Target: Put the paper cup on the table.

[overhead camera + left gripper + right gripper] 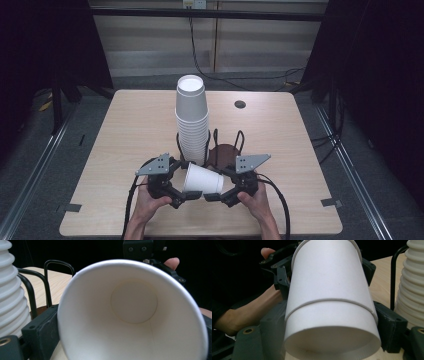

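Two nested white paper cups (202, 179) lie sideways between my grippers, low over the table's front. The mouth faces left and the inner cup (135, 315) is empty. My left gripper (181, 184) (125, 340) is shut on the mouth end. My right gripper (224, 184) (330, 325) is shut on the base end. In the right gripper view the outer cup (332, 325) ends at a rim partway along, and the inner cup (327, 272) sticks out beyond it. A tall stack of white cups (192, 120) (10, 290) (412, 285) stands just behind.
The stack sits in a black wire holder (239, 142) with a round brown base (225, 152) at the middle of the wooden table (125, 130). A dark round hole (240, 104) lies at the back right. Dark floor and rails surround the table.
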